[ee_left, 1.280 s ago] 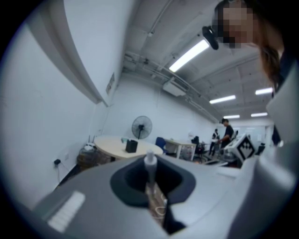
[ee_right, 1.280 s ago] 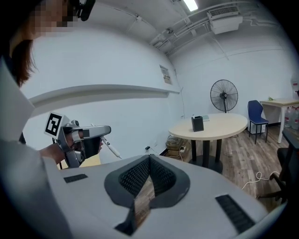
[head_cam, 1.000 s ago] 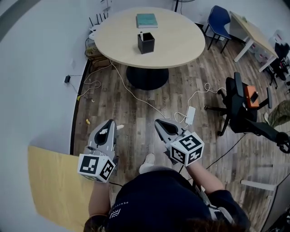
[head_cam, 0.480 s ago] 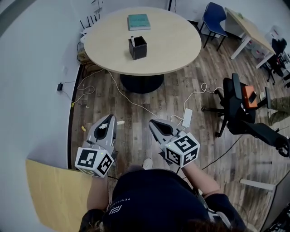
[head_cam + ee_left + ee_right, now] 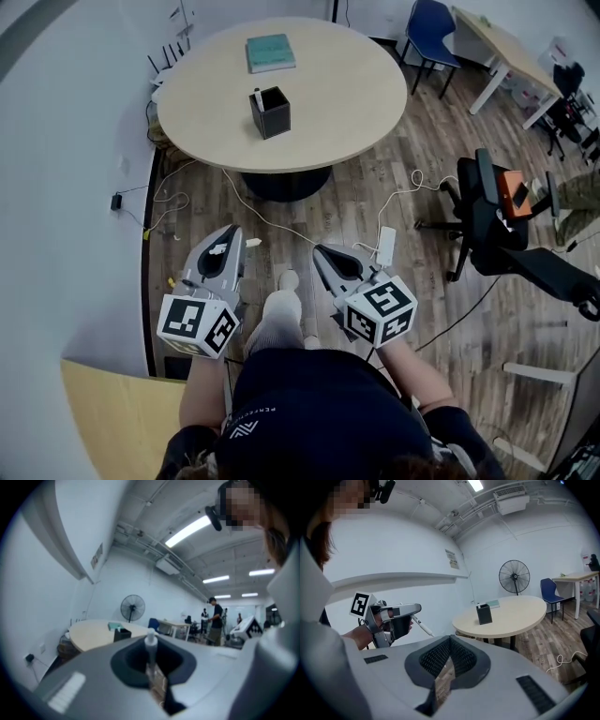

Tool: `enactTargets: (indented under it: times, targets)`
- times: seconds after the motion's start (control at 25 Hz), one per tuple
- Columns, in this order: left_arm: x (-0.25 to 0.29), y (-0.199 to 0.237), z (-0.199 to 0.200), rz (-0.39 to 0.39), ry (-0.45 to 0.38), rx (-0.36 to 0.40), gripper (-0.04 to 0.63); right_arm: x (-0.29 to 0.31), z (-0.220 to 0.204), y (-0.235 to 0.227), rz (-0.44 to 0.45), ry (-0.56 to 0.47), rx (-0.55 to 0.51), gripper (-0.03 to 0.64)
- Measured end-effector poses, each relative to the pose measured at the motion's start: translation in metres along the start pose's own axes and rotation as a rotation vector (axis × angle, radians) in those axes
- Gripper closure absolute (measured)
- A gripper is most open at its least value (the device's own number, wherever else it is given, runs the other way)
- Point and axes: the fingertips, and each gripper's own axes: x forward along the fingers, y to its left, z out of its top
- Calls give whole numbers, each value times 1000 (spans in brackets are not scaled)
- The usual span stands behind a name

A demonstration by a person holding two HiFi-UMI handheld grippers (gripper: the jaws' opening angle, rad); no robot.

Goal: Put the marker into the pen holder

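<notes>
Your left gripper (image 5: 225,242) is clamped shut on a white marker (image 5: 150,645), and the marker's tip sticks out past the jaws. Your right gripper (image 5: 324,253) holds nothing, its jaws drawn together to a thin slit. Both hang over the wooden floor (image 5: 375,206), well apart from the round table (image 5: 356,94). On that table stands the black pen holder (image 5: 270,114), with a white pen-like stick (image 5: 257,95) poking out of it. A teal book (image 5: 270,52) lies beyond it.
</notes>
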Motion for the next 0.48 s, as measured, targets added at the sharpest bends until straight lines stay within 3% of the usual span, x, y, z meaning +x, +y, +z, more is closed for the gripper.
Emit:
enactTargets:
  times: [0.48]
  targets:
    - [106,62,27,-39,-31,-5,588,91,59,-68,-37,0,-7,622]
